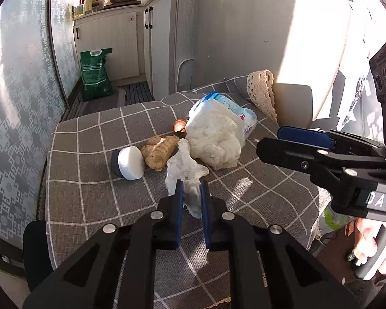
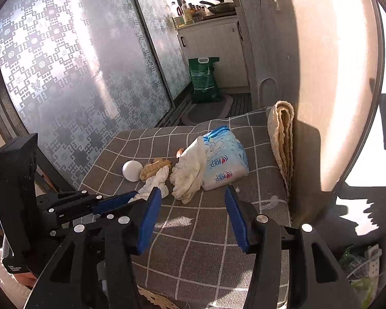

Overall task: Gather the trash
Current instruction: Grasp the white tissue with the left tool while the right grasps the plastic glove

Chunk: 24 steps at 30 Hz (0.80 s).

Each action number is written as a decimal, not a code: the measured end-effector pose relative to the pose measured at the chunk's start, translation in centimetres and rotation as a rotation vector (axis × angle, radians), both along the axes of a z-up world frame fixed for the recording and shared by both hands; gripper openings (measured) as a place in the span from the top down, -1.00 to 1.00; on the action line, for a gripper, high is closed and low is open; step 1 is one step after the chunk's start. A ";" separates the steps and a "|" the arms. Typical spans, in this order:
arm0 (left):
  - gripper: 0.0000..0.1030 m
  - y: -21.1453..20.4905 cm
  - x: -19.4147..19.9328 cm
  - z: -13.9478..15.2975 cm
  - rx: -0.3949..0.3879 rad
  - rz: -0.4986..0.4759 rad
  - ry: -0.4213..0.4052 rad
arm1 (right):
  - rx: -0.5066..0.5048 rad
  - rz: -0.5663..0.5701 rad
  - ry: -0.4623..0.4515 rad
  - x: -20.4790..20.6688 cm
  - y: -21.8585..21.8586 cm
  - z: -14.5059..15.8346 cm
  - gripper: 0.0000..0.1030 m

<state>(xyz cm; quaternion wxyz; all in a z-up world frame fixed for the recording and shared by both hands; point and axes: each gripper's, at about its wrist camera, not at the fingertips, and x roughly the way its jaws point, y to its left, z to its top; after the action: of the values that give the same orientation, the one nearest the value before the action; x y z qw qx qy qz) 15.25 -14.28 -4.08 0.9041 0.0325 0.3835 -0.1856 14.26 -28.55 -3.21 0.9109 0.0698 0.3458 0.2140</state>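
A crumpled white tissue lies on the grey checked tablecloth. My left gripper is shut on its near end; in the right wrist view the tissue trails from those blue pads. Behind it lie a larger white crumpled wad, a blue and white tissue pack, a ginger root, a white round lid and a small onion skin piece. My right gripper is open and empty, above the cloth just short of the wad.
A folded lace mat leans against the white fridge at the table's far right. A green sack stands on the floor by the cabinets. A patterned glass sliding door runs along the left. A power strip lies below right.
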 end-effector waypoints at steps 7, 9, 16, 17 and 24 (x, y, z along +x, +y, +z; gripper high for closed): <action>0.83 1.9 -0.5 1.3 -0.025 0.029 -0.022 | -0.035 0.014 0.021 0.9 2.1 -1.0 0.14; 0.84 2.4 -0.8 1.7 -0.031 0.029 -0.029 | -0.043 0.009 0.026 1.3 2.4 -1.2 0.20; 0.83 4.6 -1.7 3.2 -0.057 0.036 -0.054 | -0.097 -0.042 0.045 2.4 3.6 -1.8 0.39; 0.83 5.0 -1.8 3.4 -0.059 0.038 -0.056 | -0.117 -0.050 0.047 2.5 3.8 -1.9 0.42; 0.83 7.0 -2.6 4.3 -0.068 0.049 -0.078 | -0.170 -0.101 0.026 2.9 4.1 -1.8 0.79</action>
<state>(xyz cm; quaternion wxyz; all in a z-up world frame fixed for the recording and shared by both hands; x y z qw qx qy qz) 12.70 -7.26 0.20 0.9232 -0.0005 0.3422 -0.1747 17.18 -24.45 -4.98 0.9186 0.0125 0.3706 0.1367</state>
